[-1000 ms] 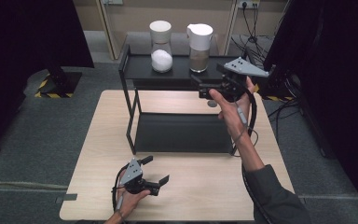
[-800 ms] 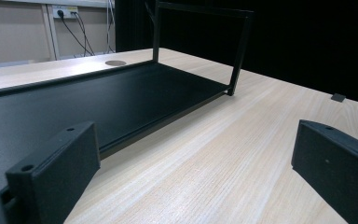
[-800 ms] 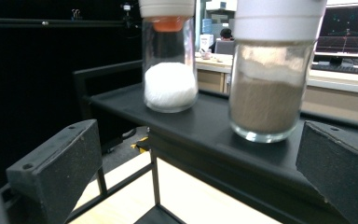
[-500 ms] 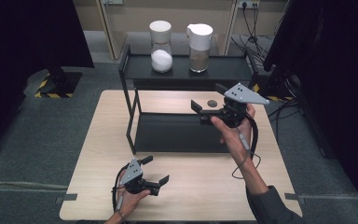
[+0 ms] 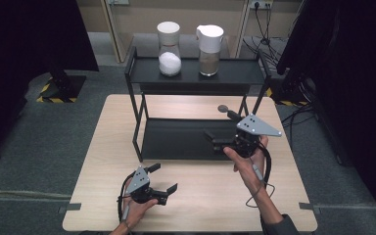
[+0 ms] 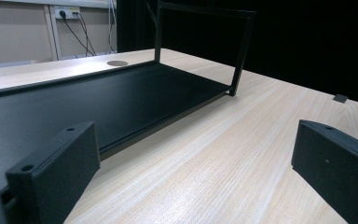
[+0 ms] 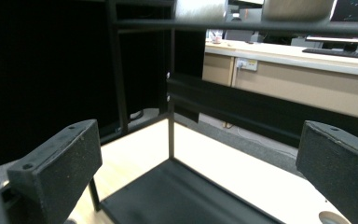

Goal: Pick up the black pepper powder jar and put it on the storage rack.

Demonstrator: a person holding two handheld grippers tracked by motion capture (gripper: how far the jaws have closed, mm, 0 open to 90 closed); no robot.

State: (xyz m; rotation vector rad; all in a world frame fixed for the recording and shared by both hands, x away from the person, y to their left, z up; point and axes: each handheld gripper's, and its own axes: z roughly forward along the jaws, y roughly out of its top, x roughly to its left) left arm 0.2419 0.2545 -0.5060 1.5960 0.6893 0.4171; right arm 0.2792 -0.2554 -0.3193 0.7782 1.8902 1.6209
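High view: right claw (image 5: 214,140) over rack's lower shelf (image 5: 176,139), two jars (image 5: 169,42) above.

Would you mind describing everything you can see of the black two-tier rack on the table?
The black rack looks like thin metal: slim upright legs joining a flat matte lower tray and an upper shelf. It stands upright toward the far side of the light wooden table. On the upper shelf stand two white-lidded jars, one with white contents, one with brown. The lower tray is bare. The open right gripper hovers above its right end.
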